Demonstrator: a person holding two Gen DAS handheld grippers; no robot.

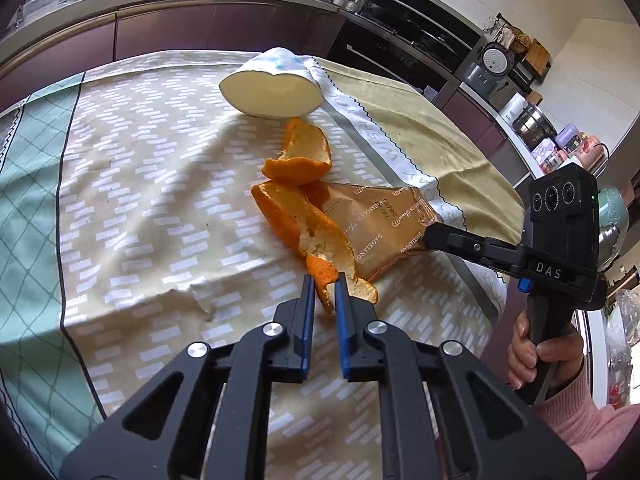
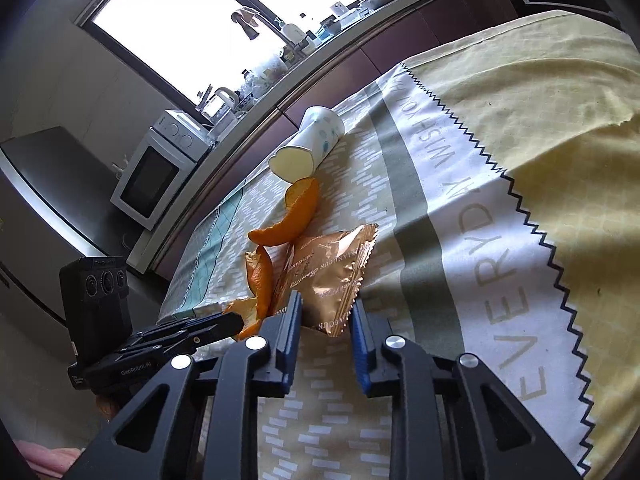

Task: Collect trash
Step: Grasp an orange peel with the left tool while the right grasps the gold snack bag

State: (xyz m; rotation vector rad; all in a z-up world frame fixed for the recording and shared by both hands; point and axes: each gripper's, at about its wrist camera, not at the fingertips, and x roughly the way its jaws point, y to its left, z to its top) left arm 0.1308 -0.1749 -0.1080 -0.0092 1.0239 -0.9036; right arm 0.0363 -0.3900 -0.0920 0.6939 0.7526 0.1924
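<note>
Orange peel (image 1: 326, 280) between left hand-held gripper (image 1: 324, 280) pads

Quick tally of the stuff lying on the surface (image 1: 120, 184): one paper cup (image 1: 276, 88), tipped on its side with the open mouth showing. Orange peel (image 1: 298, 158), I count two main pieces: one curled chunk near the cup and one longer strip (image 1: 316, 236) closer in, though the long one is so twisted it might be more than one bit stuck together, can't really tell. One gold snack wrapper (image 1: 384, 224). One patterned tablecloth (image 1: 420, 120) under all of it. And two tools in the mix, left tool (image 1: 322, 280) and right tool (image 2: 325, 308).
</note>
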